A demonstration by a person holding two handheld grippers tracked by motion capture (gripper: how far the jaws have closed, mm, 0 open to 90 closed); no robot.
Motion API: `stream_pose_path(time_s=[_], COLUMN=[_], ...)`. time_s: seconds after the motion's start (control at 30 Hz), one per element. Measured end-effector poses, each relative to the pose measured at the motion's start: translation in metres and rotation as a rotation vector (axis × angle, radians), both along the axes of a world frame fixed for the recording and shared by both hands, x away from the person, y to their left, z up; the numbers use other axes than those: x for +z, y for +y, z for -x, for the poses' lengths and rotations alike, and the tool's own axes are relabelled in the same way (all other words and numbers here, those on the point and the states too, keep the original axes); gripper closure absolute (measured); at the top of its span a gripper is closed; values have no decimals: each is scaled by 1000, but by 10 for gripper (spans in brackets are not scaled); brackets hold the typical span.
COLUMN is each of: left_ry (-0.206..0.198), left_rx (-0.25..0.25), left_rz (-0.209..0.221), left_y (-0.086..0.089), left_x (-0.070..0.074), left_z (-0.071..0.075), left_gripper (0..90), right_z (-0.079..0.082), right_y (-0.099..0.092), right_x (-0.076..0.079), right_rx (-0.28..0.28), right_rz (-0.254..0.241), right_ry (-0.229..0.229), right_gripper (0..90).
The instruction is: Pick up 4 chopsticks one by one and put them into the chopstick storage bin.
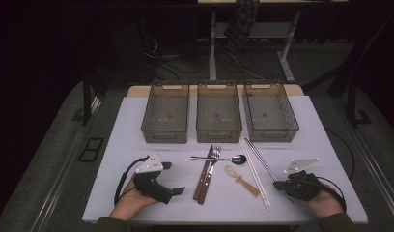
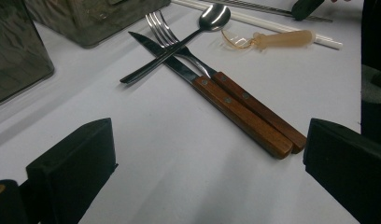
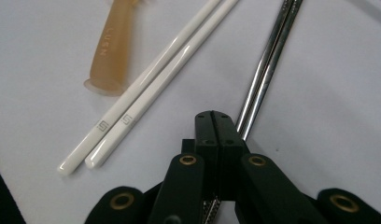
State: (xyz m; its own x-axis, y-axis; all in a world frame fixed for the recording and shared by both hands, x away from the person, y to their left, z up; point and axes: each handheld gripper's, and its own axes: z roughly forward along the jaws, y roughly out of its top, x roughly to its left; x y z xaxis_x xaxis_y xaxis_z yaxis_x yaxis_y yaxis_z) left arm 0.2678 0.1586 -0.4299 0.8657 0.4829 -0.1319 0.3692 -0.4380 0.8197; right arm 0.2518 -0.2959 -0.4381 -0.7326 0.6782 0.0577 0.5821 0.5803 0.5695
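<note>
The right gripper (image 3: 220, 122) rises from the bottom centre of the frame, its two black jaws pressed flat together with nothing between them. Just right of the jaw tips, a pair of metal chopsticks (image 3: 268, 65) runs up to the top edge. Left of centre lie two white chopsticks (image 3: 149, 84) side by side on the white table (image 3: 338, 93). An amber translucent handle (image 3: 111, 46) lies at upper left.

1 overhead view, 2 close claw views

knife handle (image 2: 242, 115): brown wood | chopsticks (image 3: 146, 86): white | bins (image 1: 218, 112): smoky grey
</note>
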Motion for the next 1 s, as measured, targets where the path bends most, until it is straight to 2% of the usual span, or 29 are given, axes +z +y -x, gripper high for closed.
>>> stream_pose_path(time_s=[0.63, 1.0], left_ry=[-1, -8], left_rx=[-7, 3], left_rz=[0, 21], left_y=[-1, 3], left_x=[-1, -1], left_z=[0, -2], left_gripper=[8, 3], right_z=[-7, -13], right_y=[-15, -23], right_x=[0, -1], right_rx=[-56, -91], right_rz=[9, 6], right_ry=[-9, -14], right_gripper=[895, 894])
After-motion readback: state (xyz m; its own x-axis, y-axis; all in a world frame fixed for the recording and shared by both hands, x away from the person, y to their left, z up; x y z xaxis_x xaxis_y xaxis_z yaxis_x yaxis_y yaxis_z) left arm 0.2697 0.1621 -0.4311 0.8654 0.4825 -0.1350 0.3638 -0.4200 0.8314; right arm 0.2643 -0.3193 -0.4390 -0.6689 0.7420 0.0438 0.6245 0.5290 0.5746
